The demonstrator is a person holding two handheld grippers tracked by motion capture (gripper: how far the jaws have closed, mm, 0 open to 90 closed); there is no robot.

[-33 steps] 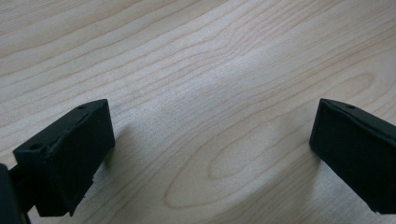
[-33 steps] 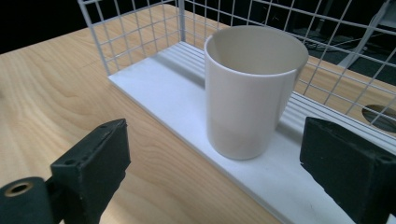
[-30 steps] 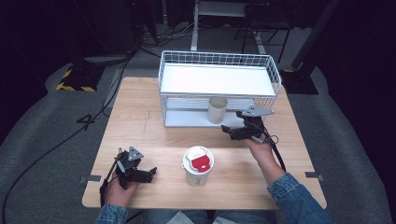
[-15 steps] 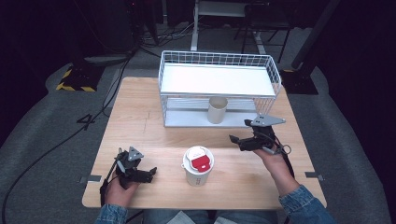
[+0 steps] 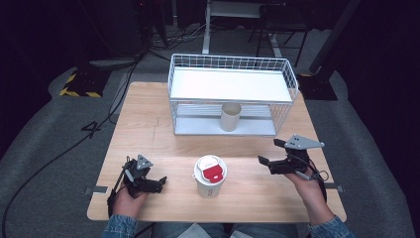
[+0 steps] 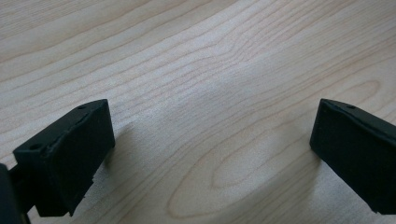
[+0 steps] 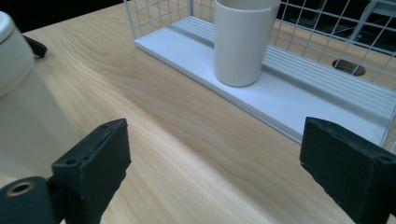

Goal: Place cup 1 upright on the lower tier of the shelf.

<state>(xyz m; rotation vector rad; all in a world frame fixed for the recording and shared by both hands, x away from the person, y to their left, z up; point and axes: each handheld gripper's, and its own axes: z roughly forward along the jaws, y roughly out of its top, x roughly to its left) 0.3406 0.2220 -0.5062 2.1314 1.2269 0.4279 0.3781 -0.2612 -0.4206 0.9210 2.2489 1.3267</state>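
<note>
Right tongs (image 5: 266, 156): moved right and nearer since the earlier frames, away from the rack (image 5: 230, 64), now low over the right part of the surface (image 5: 148, 119). Jaws wide apart, nothing between them, having just closed a little. Pointed left toward the lidded cup (image 5: 210, 175), well apart from it.

Left tongs (image 5: 161, 181): unchanged in place at the near left. Jaws wide, empty, close over bare wood (image 6: 210, 93).

Lidded cup: unmoved at near centre, between the two tongs, upright, white with a red patch on the lid.

Open cup (image 5: 231, 116): unmoved, upright on the lower shelf of the rack, under the white upper shelf. Seen in the right tongs view as well (image 7: 243, 39), standing on the ribbed white shelf (image 7: 299, 93) just behind the front edge.

Hidden or hard to make out:
- Lidded cup cut off at the left edge of the right tongs view (image 7: 9, 56); lid rim and part of the wall visible there.
- Top of the open cup cut off at the upper border of the same view.
- Marking on the red lid patch too small to read.
- Dark round spot (image 7: 349, 66) beyond the rack mesh, not identifiable.
- Room around the surface dark; cables and stands barely legible.
</note>
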